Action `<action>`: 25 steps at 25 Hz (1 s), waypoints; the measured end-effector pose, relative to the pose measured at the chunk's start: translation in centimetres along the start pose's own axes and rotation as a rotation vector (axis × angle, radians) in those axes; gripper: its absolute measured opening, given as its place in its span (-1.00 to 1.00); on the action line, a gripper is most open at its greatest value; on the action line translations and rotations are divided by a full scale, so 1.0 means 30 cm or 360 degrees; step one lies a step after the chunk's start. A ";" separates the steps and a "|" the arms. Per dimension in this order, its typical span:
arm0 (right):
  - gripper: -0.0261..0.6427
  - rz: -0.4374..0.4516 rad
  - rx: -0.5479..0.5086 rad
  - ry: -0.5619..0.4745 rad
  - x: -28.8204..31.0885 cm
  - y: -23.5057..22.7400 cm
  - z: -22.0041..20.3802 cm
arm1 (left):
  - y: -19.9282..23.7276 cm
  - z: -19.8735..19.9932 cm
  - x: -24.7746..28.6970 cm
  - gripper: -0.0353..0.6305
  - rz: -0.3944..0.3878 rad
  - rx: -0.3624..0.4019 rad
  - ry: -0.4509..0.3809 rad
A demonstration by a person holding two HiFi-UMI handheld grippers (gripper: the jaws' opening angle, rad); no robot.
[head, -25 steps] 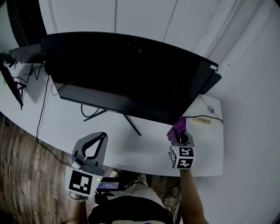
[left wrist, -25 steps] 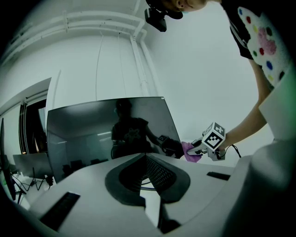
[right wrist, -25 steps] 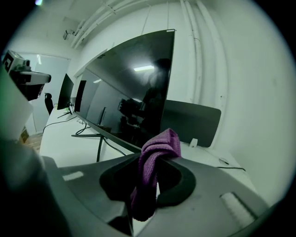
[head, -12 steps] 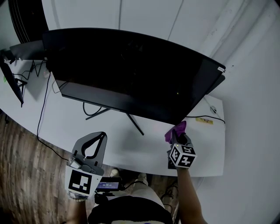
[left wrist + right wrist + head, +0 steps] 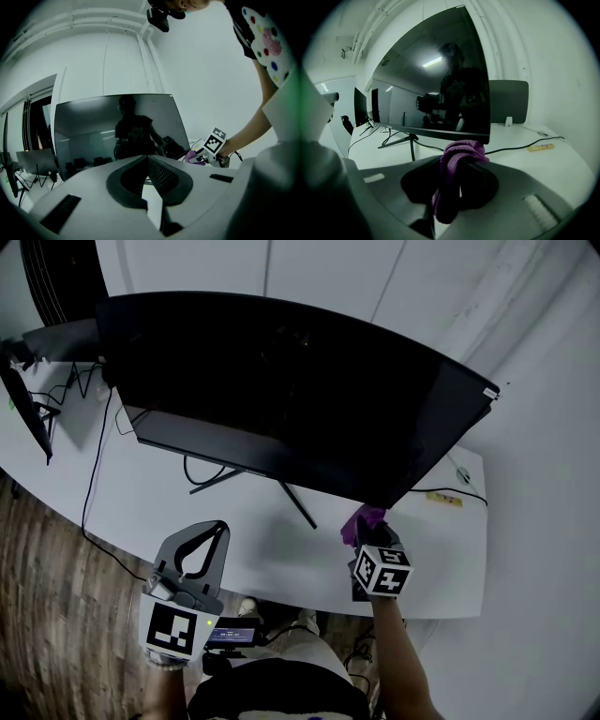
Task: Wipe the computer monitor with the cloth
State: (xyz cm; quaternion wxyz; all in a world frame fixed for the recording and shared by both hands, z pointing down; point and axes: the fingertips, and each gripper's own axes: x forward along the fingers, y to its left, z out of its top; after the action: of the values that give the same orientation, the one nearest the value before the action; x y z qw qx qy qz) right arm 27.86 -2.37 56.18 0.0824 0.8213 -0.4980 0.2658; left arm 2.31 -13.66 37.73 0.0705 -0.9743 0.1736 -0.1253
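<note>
A wide black curved monitor [image 5: 281,390] stands on the white desk [image 5: 141,512], its dark screen [image 5: 436,98] reflecting the room. My right gripper [image 5: 367,532] is shut on a purple cloth [image 5: 457,161], bunched between its jaws, just below the monitor's lower right corner [image 5: 380,498]. The purple cloth [image 5: 361,519] sits close under the screen's bottom edge; contact cannot be told. My left gripper [image 5: 199,554] hangs at the desk's near edge, jaws together on nothing, far from the monitor [image 5: 117,131]. The right gripper [image 5: 208,150] also shows in the left gripper view.
The monitor's thin stand legs [image 5: 291,498] and cables [image 5: 94,456] spread over the desk. A second dark screen [image 5: 23,423] stands at the far left. A small yellow item [image 5: 445,499] and a cable lie at the desk's right end. Wood floor [image 5: 47,596] lies below.
My right gripper with the purple cloth has slid left along the monitor's lower right edge and turned slightly. The left gripper has stayed where it was.
</note>
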 end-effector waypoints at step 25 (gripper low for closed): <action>-0.69 0.0335 -0.0164 0.0074 0.179 0.450 0.041 | 0.209 -0.095 -0.099 -0.88 0.0139 -0.0021 0.0037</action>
State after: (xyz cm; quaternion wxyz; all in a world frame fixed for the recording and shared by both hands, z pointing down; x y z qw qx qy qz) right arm 18.59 -13.63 56.18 0.1075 0.7527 -0.5925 0.2659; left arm -3.15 -18.72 38.67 0.0673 -0.9647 0.2177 -0.1323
